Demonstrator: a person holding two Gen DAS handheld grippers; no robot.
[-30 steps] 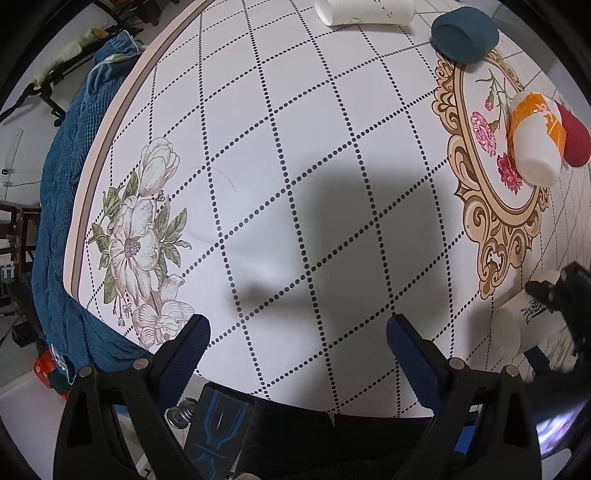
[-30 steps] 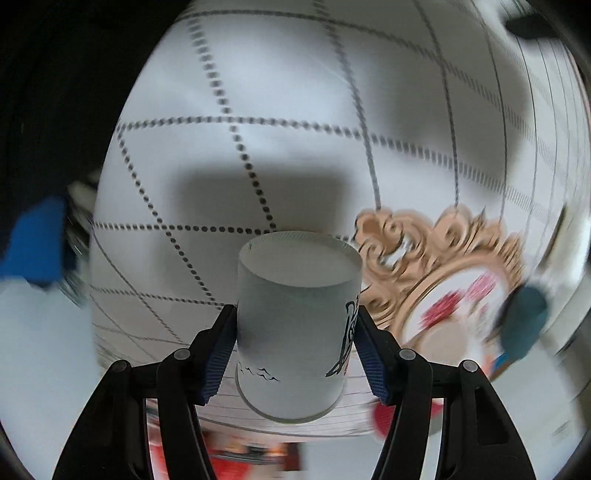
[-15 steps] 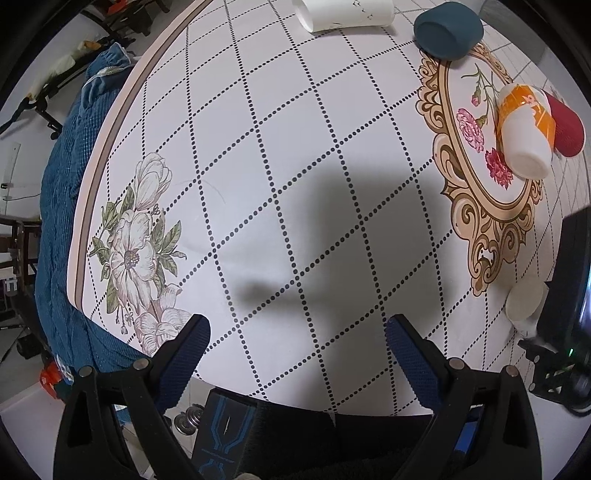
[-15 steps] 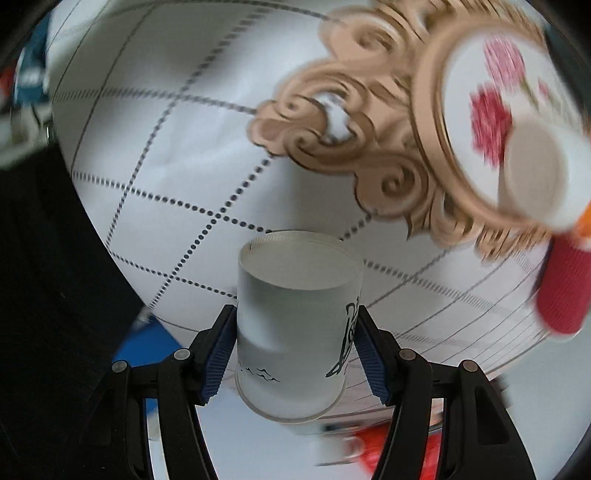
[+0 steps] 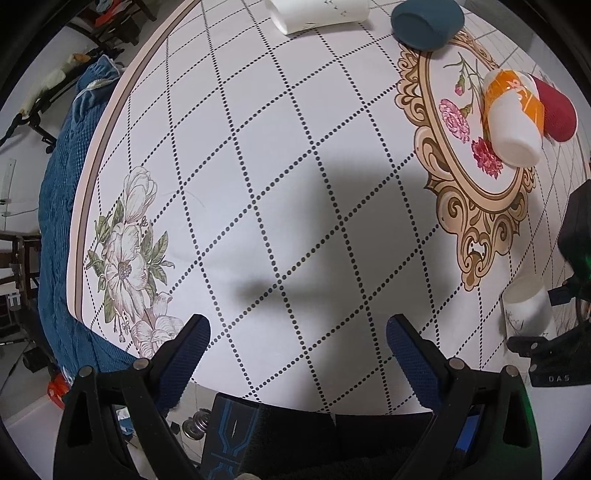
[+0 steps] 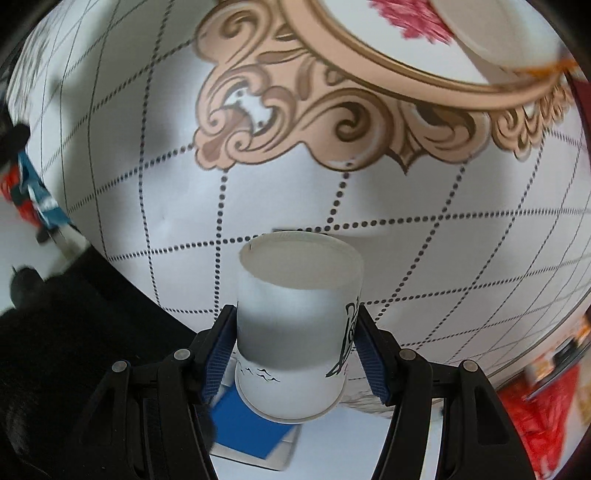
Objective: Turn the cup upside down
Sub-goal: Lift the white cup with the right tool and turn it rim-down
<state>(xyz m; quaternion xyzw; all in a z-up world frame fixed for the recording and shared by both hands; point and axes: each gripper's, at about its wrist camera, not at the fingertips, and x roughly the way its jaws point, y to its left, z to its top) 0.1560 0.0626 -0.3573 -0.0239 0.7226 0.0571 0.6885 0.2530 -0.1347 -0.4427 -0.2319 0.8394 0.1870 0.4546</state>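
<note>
My right gripper (image 6: 295, 347) is shut on a white paper cup with black ink drawings (image 6: 295, 325). The cup's flat base end points away from me toward the table, and its wider rim is nearest the camera. In the left wrist view the same cup (image 5: 526, 306) is at the far right, over the table's near edge, with the right gripper's black body (image 5: 554, 354) beside it. My left gripper (image 5: 295, 350) is open and empty, hovering over the table's near edge.
The round table (image 5: 258, 147) has a dotted-diamond cloth with a flower print and a gold ornate frame (image 5: 476, 206). On it lie a white cup (image 5: 317, 13), a teal cup (image 5: 424, 24), an orange-and-white cup (image 5: 513, 118) and a red cup (image 5: 556, 110). A blue chair cover (image 5: 62, 184) is at left.
My right gripper has swung with the cup over the table toward the gold frame, and the cup now sits closer to the cloth. The left gripper has barely moved.
</note>
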